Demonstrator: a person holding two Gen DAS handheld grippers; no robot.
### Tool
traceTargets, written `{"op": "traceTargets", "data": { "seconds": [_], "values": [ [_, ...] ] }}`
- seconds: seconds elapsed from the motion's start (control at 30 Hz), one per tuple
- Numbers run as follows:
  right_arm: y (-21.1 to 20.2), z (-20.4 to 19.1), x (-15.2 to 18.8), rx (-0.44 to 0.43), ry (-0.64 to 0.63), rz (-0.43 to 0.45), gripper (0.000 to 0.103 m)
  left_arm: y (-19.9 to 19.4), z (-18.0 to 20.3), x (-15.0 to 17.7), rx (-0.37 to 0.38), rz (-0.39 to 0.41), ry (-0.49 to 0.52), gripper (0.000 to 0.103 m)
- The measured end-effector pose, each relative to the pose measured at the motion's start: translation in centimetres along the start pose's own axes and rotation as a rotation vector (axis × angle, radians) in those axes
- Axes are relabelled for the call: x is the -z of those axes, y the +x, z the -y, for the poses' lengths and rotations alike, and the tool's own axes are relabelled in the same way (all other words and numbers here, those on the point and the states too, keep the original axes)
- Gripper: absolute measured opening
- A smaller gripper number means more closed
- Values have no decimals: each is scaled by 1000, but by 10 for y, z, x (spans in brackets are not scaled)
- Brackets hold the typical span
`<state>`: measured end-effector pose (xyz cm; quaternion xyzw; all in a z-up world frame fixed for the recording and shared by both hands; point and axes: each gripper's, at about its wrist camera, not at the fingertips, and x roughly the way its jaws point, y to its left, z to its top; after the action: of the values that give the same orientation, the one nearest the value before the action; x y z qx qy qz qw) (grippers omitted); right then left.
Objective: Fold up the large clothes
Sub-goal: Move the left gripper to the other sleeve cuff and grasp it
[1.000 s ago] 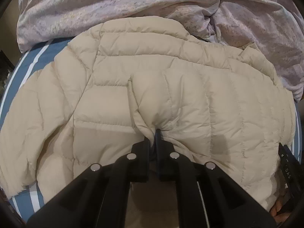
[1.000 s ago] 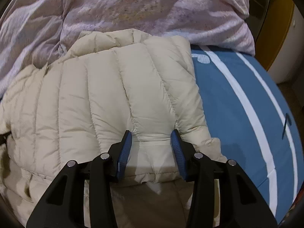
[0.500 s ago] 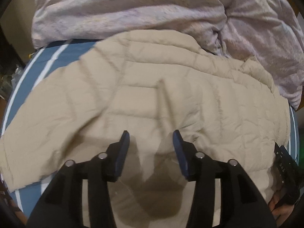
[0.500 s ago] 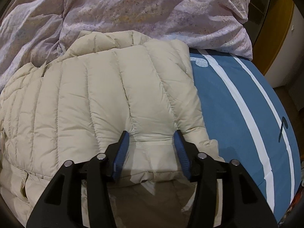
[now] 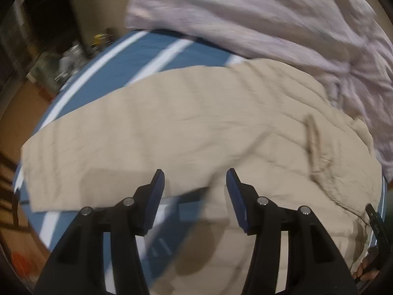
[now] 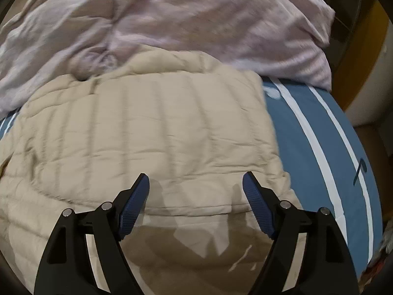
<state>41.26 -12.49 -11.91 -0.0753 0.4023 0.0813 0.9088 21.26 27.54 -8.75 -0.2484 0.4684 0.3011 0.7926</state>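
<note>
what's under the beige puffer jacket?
The puffer jacket lies on a blue white-striped bed sheet, which shows to its right and past its sleeve in the left view. A crumpled lilac duvet sits behind. Anything beneath the jacket itself is covered.

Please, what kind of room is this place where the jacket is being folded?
Most likely a bedroom. The beige quilted puffer jacket lies on a bed with a blue white-striped sheet, and a rumpled pale lilac duvet is heaped behind it.
</note>
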Motion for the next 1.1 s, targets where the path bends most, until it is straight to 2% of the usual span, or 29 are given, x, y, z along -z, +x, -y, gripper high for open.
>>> {"op": "traceTargets", "data": {
  "seconds": [0.4, 0.57, 0.77, 0.97, 1.03, 1.1],
  "values": [
    [-32, -56, 11, -119, -133, 26, 80, -10, -179, 20, -188, -22, -322, 52],
    [-33, -72, 17, -144, -168, 13, 80, -6, -227, 33, -239, -48, -407, 49],
    [-36, -82, 20, -155, -198, 13, 80, -5, -247, 49, -237, -55, -449, 44],
    [-34, -79, 20, -151, -192, 3, 80, 0, -243, 48, -247, -38, -435, 41],
    [-34, -78, 20, -152, -186, 0, 80, 1, -238, 47, -249, -23, -410, 28],
    [-33, -77, 20, -152, -183, -4, 80, 3, -233, 47, -247, -14, -389, 18]
  ]
}}
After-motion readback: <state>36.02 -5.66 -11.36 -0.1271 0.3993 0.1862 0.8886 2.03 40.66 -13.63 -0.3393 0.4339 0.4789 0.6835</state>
